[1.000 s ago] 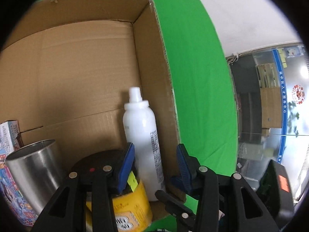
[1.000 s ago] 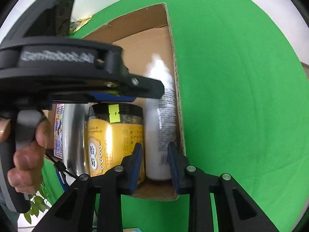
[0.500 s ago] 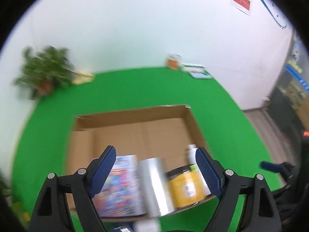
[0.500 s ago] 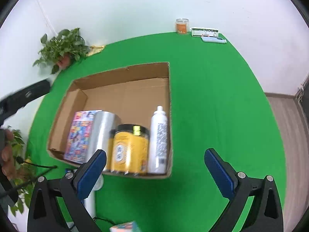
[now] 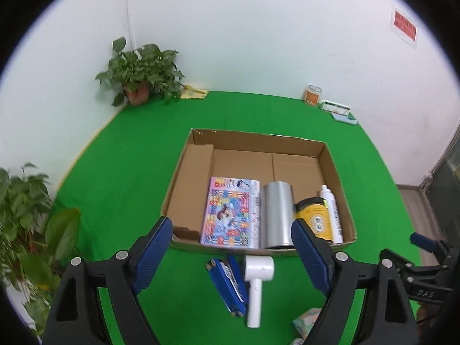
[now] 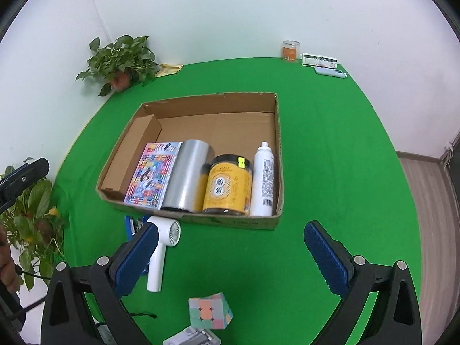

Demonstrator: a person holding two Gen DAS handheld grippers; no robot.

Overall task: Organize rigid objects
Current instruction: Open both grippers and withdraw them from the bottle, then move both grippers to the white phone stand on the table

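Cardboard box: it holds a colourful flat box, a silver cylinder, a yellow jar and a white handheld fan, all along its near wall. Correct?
Not quite. The fourth item in the cardboard box is a white spray bottle. The white handheld fan lies outside, on the green cloth in front of the box, as the right wrist view shows. The colourful flat box, silver cylinder and yellow jar are right.

Far across my green bench (image 6: pixel 330 143) a potted plant (image 6: pixel 118 60) sits in the corner by the white wall (image 5: pixel 244 28). An orange jar (image 6: pixel 290 51) stands at the back edge, a flat packet (image 6: pixel 319 60) just beside it. Another plant (image 5: pixel 26 215) crowds my left.
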